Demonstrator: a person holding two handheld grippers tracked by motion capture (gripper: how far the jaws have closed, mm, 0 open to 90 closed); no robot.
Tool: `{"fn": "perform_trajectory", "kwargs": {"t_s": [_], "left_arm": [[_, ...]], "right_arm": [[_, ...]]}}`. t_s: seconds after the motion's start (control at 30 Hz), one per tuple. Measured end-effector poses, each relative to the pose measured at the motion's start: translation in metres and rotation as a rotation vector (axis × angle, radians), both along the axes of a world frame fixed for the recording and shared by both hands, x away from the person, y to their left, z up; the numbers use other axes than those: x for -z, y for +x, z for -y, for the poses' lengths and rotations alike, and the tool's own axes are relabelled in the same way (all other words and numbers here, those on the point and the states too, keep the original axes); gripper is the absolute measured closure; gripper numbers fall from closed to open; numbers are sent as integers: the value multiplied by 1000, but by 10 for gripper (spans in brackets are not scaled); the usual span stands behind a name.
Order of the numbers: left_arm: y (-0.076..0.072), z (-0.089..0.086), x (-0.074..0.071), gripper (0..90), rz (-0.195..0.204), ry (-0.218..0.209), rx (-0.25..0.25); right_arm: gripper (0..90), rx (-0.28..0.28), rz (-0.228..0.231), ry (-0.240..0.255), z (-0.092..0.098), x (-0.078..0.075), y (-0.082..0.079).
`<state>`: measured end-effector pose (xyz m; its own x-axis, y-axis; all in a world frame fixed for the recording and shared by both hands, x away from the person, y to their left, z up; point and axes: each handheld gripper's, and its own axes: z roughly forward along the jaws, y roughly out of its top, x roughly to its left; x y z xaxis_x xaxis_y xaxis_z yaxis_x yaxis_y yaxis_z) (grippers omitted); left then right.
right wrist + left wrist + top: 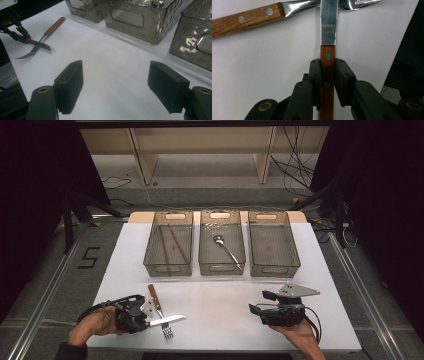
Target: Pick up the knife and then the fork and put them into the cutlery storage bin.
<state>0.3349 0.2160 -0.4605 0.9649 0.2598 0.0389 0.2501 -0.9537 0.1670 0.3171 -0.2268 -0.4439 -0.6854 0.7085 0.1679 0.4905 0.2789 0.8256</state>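
At the lower left of the high view, the left hand-held gripper [145, 316] is clamped on the wooden handle of a knife [167, 320], whose blade points toward the frame's centre and crosses over a fork [161, 312] lying on the white surface [220, 305]. In the left gripper view both pads press the handle (the fork runs across the top of that frame). The right hand-held gripper [255, 309], lower right, has its jaws wide apart with nothing between them, well apart from the knife.

knife [328, 37]: glossy steel blade, wood handle
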Motion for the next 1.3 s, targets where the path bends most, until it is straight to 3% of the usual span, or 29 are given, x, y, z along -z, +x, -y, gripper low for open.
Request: {"fn": "perform_trajectory", "kwargs": {"t_s": [0.37,0.5,0.77,0.83,1.0,1.13,1.3], "left_arm": [[-2,-1,-9,762,35,-42,-30],[-1,2,-17,762,56,-99,-77],[5,9,-27,762,92,-167,-140],[10,12,-32,762,109,-215,-187],[20,22,-39,762,114,-279,-250],[28,28,-44,762,111,-325,-275],[38,43,-54,762,147,-388,-320]], "right_arm": [[293,0,1,0,0,0,0],[293,2,3,2,0,0,0],[292,4,8,5,0,-1,-1],[289,8,10,7,1,-1,-1],[289,10,16,9,1,-2,-1],[289,14,19,12,1,-3,-2],[289,17,24,14,2,-3,-3]]}}
